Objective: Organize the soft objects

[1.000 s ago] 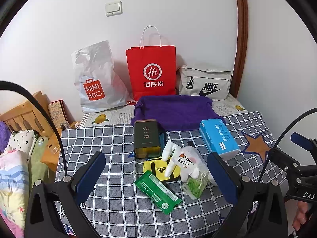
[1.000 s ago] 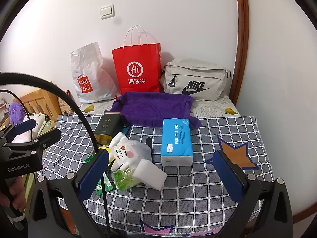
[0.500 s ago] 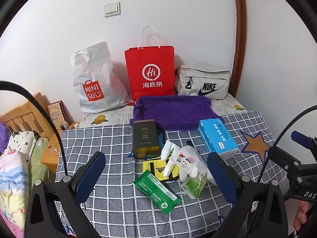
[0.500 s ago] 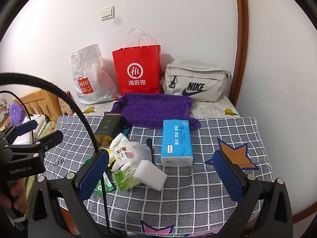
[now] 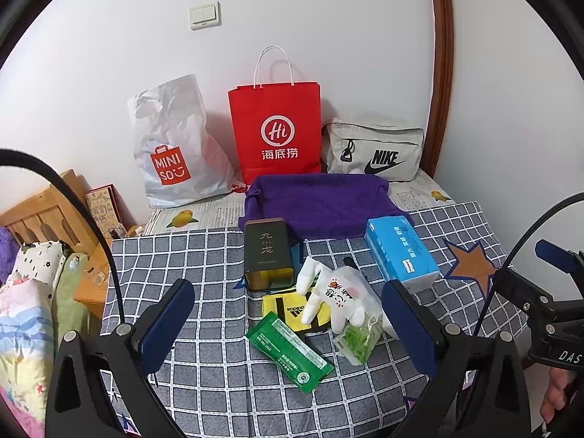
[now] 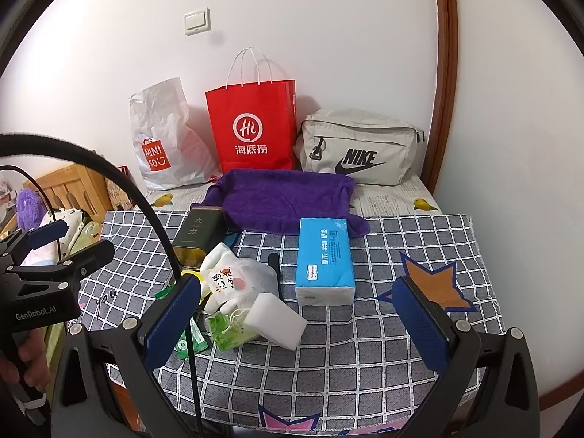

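Both grippers are held above the near edge of the worktop (image 6: 419,241), which is covered by a grey checked cloth. The left gripper (image 5: 288,328) is seen with jaws spread wide and nothing between them; the right gripper (image 6: 303,321) likewise, wide apart and empty.

No sorting appears to have been started. The loose items are heaped near the middle:
- white plush toy (image 6: 237,279), lying on a yellow pouch (image 5: 283,304)
- white sponge block (image 6: 275,319), touching the toy's near side
- small mesh bag of green stuff (image 6: 228,330), just beside the sponge
- green packet (image 5: 290,352), flat, nearest on the left
- dark tin (image 5: 268,253), lying just beyond the heap
- blue tissue pack (image 6: 325,259), to the right, apart from the heap
- purple towel (image 6: 288,197), spread at the far side, its near edge under the tissue pack's far end

Three containers are lined along the far wall: white plastic bag (image 6: 164,135), red paper bag (image 6: 252,127), grey sling bag (image 6: 359,146). Whether anything has been put inside them cannot be told.

Judgement: the whole task is left; every soft item is yet to be picked up and placed.
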Tool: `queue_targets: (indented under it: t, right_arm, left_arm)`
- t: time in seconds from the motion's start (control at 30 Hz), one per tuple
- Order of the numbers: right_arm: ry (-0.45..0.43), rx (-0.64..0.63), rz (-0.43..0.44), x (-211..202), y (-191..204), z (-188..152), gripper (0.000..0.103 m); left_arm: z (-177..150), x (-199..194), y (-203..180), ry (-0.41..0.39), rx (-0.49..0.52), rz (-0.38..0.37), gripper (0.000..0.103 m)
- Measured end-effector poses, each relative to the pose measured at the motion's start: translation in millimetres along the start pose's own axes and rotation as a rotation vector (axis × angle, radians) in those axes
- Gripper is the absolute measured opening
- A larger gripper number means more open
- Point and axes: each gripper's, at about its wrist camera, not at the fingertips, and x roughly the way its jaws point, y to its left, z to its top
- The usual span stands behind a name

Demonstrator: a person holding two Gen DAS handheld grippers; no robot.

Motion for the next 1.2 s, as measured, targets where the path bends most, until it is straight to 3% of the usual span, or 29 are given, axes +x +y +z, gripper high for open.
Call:
queue_targets:
  t: [0.33,0.67,0.9,1.2]
  right_arm:
    - [0.032,-0.001,0.012,17.6,-1.4,-4.3,0.103]
    - [0.194,0.019,0.077,85.4,-2.9,-33.0,0.103]
    - [0.269,-0.04,0.098,126.3,9.4,-53.4,0.103]
    - [0.294,-0.153,0.063,160.2,25.7,-70.6,0.102]
  left_arm:
    - [-1.7,8.3,6.5,0.007,-0.026,0.003,0.103]
    - [-5.6,34.8,23.5,0.061,-0.059,0.024,0.103]
    - [-11.9,55.7,29.9,0.106,-0.063,0.037,0.103]
    - [-20.7,83.7,37.2,0.166,-0.061,0.039,0.103]
